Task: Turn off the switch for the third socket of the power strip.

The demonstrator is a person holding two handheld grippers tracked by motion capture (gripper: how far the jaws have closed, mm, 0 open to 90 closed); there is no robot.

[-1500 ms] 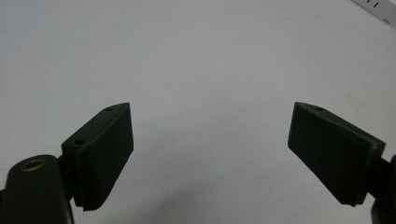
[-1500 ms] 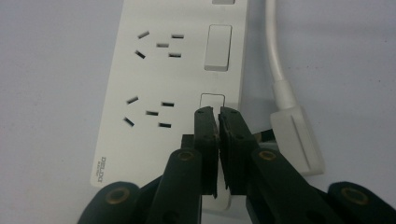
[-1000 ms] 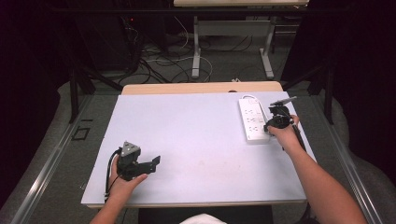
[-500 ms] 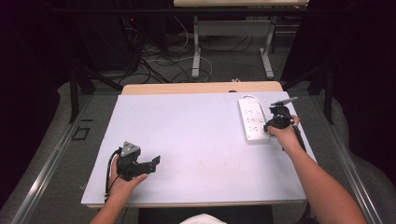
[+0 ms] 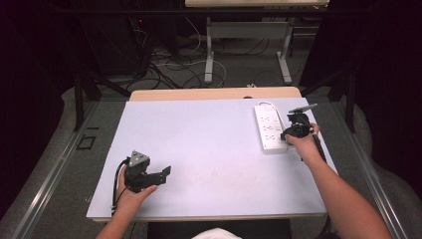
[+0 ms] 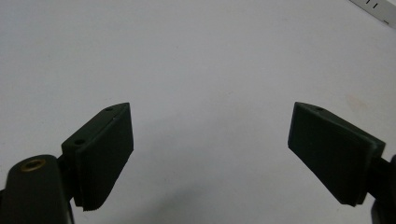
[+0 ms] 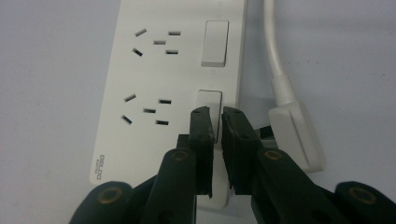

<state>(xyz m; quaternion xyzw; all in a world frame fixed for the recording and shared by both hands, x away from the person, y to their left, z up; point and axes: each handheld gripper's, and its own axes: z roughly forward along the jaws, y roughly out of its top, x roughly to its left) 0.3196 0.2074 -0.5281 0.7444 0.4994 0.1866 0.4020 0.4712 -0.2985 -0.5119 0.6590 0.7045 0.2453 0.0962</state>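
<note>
A pale table top [image 5: 219, 149] spreads under both grippers, its wooden far edge showing beyond the light surface. On it, directly under and ahead of the right gripper [image 7: 215, 116], lies a white power strip [image 7: 154, 93], lengthwise away from the person; in the high view the power strip [image 5: 268, 127] sits just to the inner side of the right gripper [image 5: 293, 130], well apart from the left gripper [image 5: 160, 174] across the table. In the right gripper view the strip shows two socket groups to the left of the jaws and two rocker switches in a row ahead of them; the nearer switch [image 7: 208, 109] sits right at the jaw tips, which are drawn almost together with only a narrow slit between them and nothing clamped inside. Whether the tips actually touch the switch cannot be told. Just to the right of those jaws lie the strip's white plug [image 7: 294, 133] and its cord [image 7: 275, 51], which runs away along the strip's side. The right hand [image 5: 303, 147] holds its gripper tipped downward over the strip's near end, the forearm reaching in from the lower right. The left hand [image 5: 130, 195] rests near the table's front edge, its gripper held low and pointing toward the table's middle; in the left gripper view its jaws stand wide apart over bare table, with a corner of the strip [image 6: 376, 7] far ahead to the right.
</note>
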